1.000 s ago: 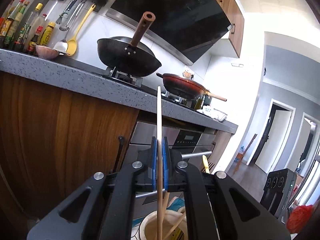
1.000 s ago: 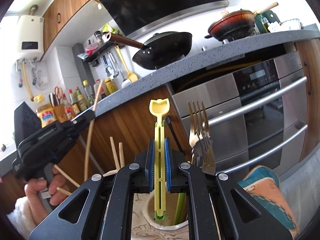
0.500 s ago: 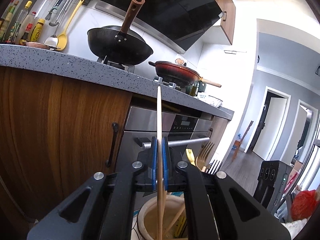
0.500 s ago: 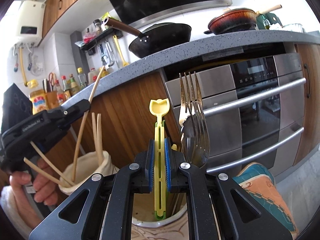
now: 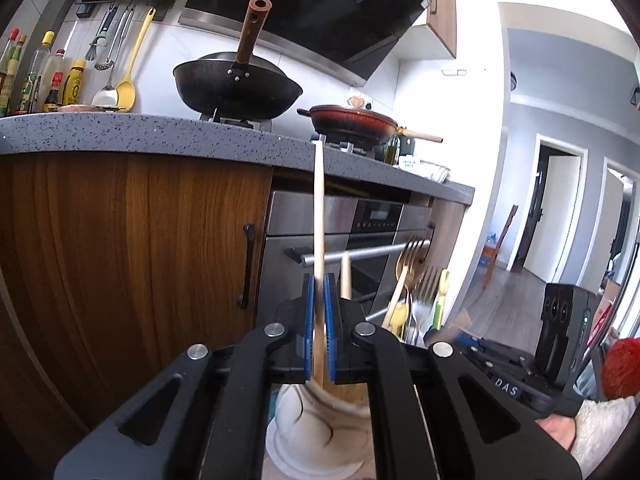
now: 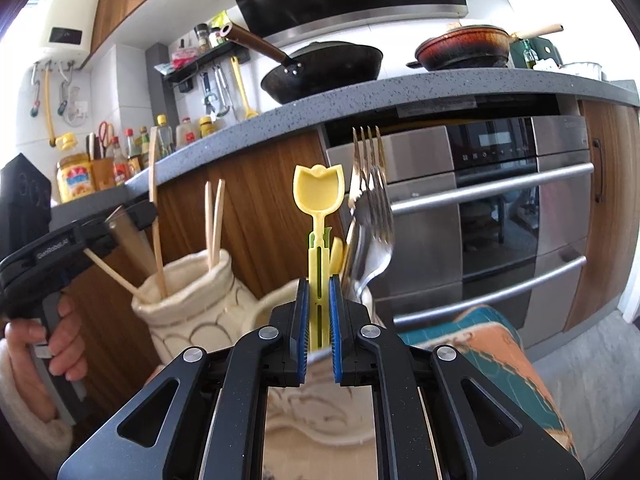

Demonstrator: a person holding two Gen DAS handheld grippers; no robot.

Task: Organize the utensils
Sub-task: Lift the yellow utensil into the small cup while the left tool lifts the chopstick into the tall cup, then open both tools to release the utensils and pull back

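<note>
My left gripper (image 5: 319,328) is shut on a long wooden chopstick (image 5: 319,208) that stands upright, its lower end inside a cream ceramic holder (image 5: 316,432). In the right wrist view that holder (image 6: 192,308) contains several chopsticks (image 6: 214,224), with the left gripper (image 6: 132,216) above it. My right gripper (image 6: 319,320) holds a yellow tulip-topped utensil (image 6: 318,196) upright over a second cream holder (image 6: 276,308); the pads look slightly parted around it. That holder contains metal forks (image 6: 370,200). The forks (image 5: 416,276) also show in the left wrist view.
A grey countertop (image 6: 400,88) with a black wok (image 6: 324,68) and a red pan (image 6: 464,48) runs above wooden cabinets (image 5: 120,240) and a steel oven (image 6: 500,208). A patterned cloth (image 6: 492,344) lies at the lower right. Bottles (image 5: 48,76) stand on the counter.
Both grippers have lowered toward the holders. The chopstick has gone deeper into the left holder. The yellow utensil has sunk into the right holder and the right pads have eased apart a little.
</note>
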